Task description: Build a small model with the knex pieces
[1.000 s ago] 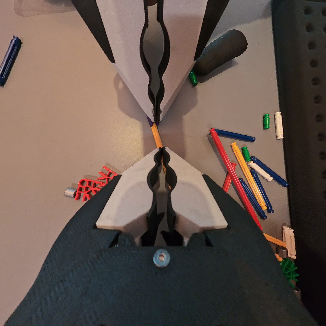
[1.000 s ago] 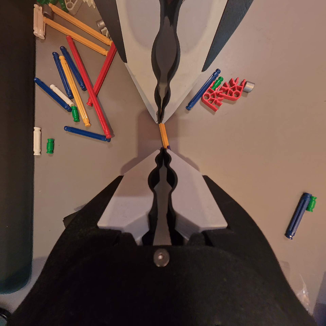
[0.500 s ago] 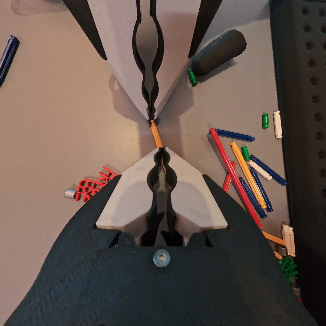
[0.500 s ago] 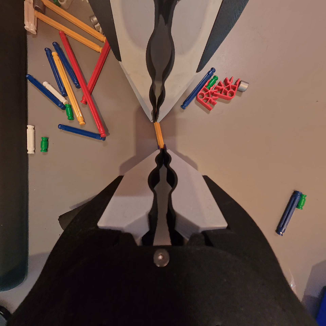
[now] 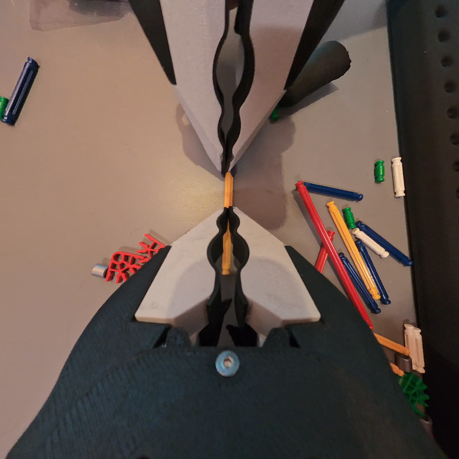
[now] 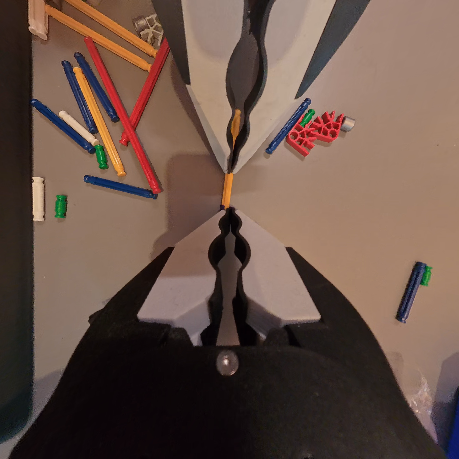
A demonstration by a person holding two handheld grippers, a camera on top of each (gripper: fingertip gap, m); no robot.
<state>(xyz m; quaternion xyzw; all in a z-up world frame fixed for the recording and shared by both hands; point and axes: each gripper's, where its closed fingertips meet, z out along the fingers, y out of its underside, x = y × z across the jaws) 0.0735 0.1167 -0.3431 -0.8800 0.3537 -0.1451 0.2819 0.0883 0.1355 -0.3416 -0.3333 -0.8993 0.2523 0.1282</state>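
Both grippers meet tip to tip: left gripper [image 5: 228, 211] clenches the thin yellow plastic rod [image 5: 228, 190], right gripper [image 6: 228, 211] pinches a tiny purple piece [image 6: 224, 207] at the rod's far end, rod bridging straight ahead between them.

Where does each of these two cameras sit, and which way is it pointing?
Left wrist view: on the left gripper, looking along its jaws, shut on a yellow rod, down at the table; the right gripper faces it.
Right wrist view: on the right gripper, looking the opposite way; its jaws pinch a purple piece at the rod's end.
Shared: both grippers, the rod, red connector, loose rods.
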